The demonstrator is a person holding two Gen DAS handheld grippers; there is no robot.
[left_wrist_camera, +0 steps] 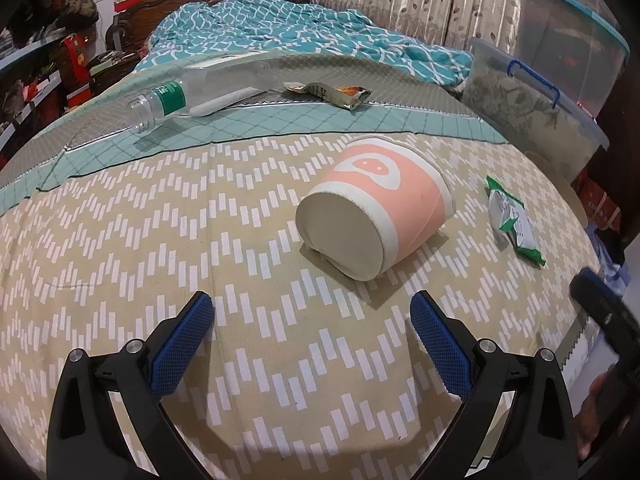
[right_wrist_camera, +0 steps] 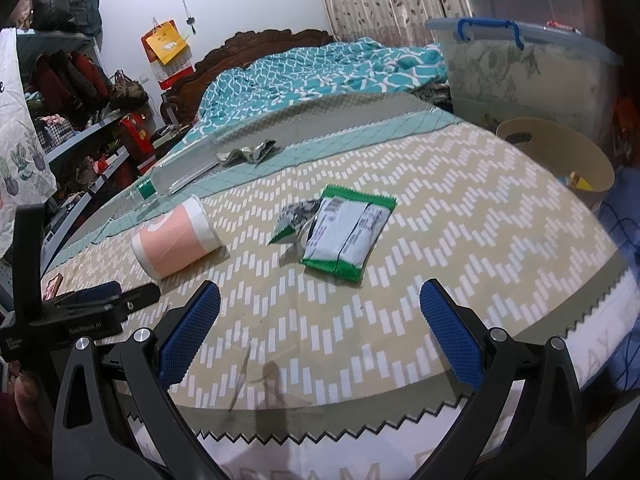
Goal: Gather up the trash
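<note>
Left gripper (left_wrist_camera: 311, 318): fingers (left_wrist_camera: 182, 344) spread wide, holding nothing, low over the bed (left_wrist_camera: 120, 240). Right gripper (right_wrist_camera: 320, 312): fingers (right_wrist_camera: 450, 340) likewise released and empty, near the bed's edge.

Ahead of the left gripper, just beyond the fingertips, a pink paper cup (left_wrist_camera: 372, 208) lies on its side, base toward the camera. Ahead of the right gripper lies a green-and-white wrapper (right_wrist_camera: 344, 234), with a smaller torn piece (right_wrist_camera: 296, 220) touching its left side. Farther back, on the teal blanket (left_wrist_camera: 280, 120), rest a clear bottle (left_wrist_camera: 180, 100) and a crumpled foil wrapper (left_wrist_camera: 328, 94). A round tan bin (right_wrist_camera: 560, 152) stands beside the bed on the right, with some items already inside.

Step in hand, as judged: approach, before the first grasp of this cycle. All four trash items remain on the bed.

Next move: advance the left gripper until the cup sits between the fingers, then close lightly, since the paper wall will likely crush. The flat wrapper calls for a low pinch at one edge.
</note>
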